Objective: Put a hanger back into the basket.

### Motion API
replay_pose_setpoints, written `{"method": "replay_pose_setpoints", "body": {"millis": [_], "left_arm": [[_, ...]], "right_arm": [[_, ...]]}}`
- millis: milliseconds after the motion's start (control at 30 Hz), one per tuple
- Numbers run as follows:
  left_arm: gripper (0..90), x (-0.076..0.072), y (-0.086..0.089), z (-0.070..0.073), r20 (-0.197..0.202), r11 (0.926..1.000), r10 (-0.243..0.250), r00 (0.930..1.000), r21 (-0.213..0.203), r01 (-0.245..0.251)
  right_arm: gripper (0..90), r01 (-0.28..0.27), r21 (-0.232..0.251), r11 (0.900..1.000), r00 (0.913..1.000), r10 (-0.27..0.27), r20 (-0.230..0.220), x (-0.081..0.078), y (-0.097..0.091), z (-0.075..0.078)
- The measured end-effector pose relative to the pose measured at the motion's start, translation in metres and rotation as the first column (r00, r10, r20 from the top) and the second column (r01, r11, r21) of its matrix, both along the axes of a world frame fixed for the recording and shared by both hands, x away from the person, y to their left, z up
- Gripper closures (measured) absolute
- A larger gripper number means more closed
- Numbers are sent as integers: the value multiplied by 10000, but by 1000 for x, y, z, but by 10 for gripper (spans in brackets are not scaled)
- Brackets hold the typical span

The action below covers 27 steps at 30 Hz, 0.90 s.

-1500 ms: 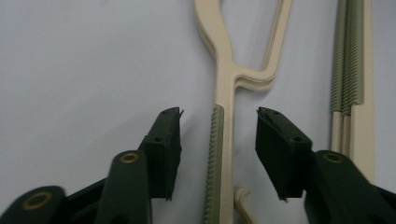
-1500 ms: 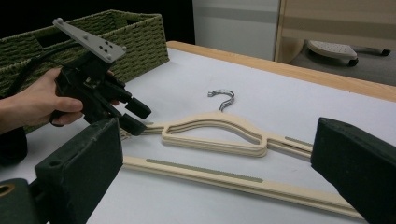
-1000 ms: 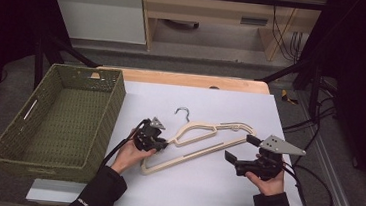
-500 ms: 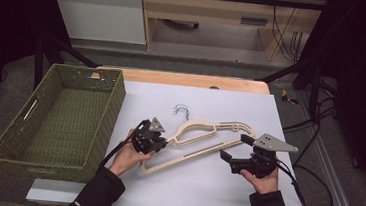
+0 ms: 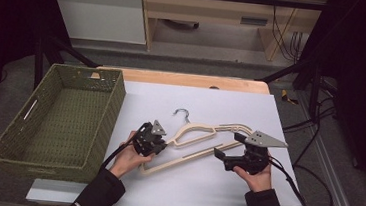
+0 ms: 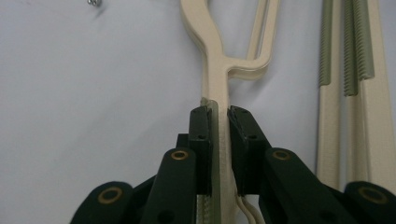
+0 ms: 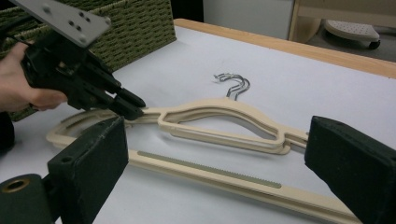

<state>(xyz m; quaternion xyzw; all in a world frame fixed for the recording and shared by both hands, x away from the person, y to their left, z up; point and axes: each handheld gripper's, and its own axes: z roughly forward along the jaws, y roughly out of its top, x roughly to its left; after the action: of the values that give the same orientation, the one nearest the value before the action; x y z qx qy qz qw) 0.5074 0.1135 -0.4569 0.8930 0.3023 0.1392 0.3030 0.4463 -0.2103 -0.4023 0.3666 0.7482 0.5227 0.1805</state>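
The hangers [image 5: 203,140] lie as a stack on the white table [image 5: 188,194], roughly midway between its left and right edges and nearer the front edge, their metal hooks [image 5: 182,114] pointing toward the back edge. The left gripper [image 5: 156,144] has its jaws clamped on one cream shoulder arm, as its own view shows plainly. The right gripper [image 5: 227,151] has its jaws wide apart, straddling the other end without touching it.

The stack looks like two hangers nested together, so a pull from the left alone may drag both, or split them and leave one skewed. With the grip so close to the arm's end, the hanger could pivot and swing. If the right jaws close off-centre they may catch the ridged bar instead.

The green woven basket [image 5: 12,141] sits at the table's left edge, and its inside looks empty.
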Motion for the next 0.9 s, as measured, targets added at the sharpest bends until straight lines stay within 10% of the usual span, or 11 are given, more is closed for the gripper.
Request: {"method": "replay_pose_setpoints", "body": {"millis": [667, 900], "left_arm": [[790, 4, 5, -1, -448, 9992, -78, 9990, -402, 60], [796, -4, 6, 15, 261, 9991, -149, 9995, -405, 159]], "right_arm": [[55, 43, 17, 10000, 9999, -43, 108, -3, -3, 3], [59, 24, 36, 10000, 10000, -25, 93, -2, -3, 3]]}}
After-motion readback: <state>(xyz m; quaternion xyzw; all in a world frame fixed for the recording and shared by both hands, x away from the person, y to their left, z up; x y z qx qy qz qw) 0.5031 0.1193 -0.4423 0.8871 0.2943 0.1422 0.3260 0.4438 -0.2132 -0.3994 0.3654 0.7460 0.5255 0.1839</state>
